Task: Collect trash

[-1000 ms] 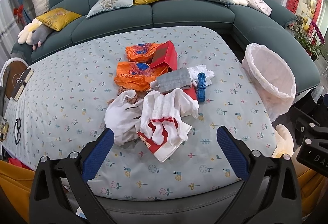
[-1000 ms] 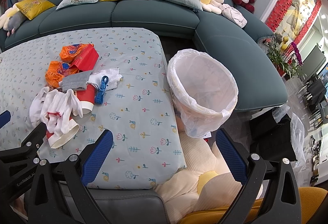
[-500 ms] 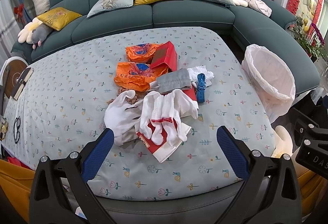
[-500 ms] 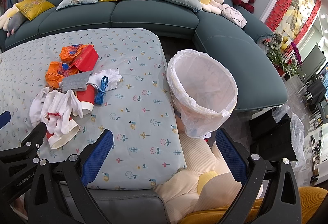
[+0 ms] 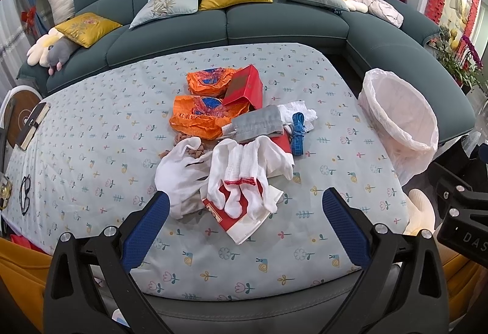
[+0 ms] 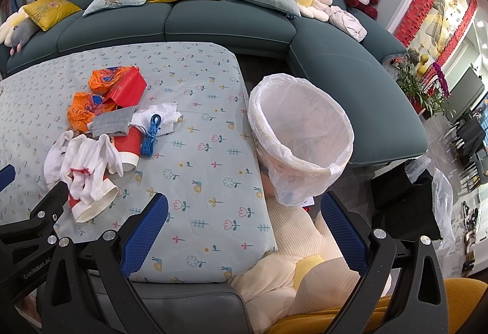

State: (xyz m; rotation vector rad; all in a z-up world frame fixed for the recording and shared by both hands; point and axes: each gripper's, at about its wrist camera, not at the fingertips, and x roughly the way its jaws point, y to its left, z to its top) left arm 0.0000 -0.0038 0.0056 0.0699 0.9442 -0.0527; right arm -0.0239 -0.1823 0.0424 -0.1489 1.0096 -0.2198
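A pile of trash lies mid-table: white gloves (image 5: 247, 172) over a red-and-white paper cup (image 5: 241, 221), a white bag (image 5: 177, 172), orange wrappers (image 5: 198, 117), a red box (image 5: 244, 86), a grey pouch (image 5: 256, 123), a blue clip (image 5: 299, 132) and a white tissue (image 5: 299, 112). The bin with a clear liner (image 5: 399, 111) stands off the table's right edge. My left gripper (image 5: 244, 230) hangs open just in front of the gloves, holding nothing. My right gripper (image 6: 244, 233) is open over the table's near right corner, the bin (image 6: 302, 138) just beyond it.
The table wears a flowered cloth (image 5: 91, 132). A teal sofa (image 5: 244, 25) with cushions and plush toys wraps the far side and right. Glasses (image 5: 24, 193) and a notebook (image 5: 32, 125) lie at the left edge. A flower cushion (image 6: 292, 260) sits below the bin.
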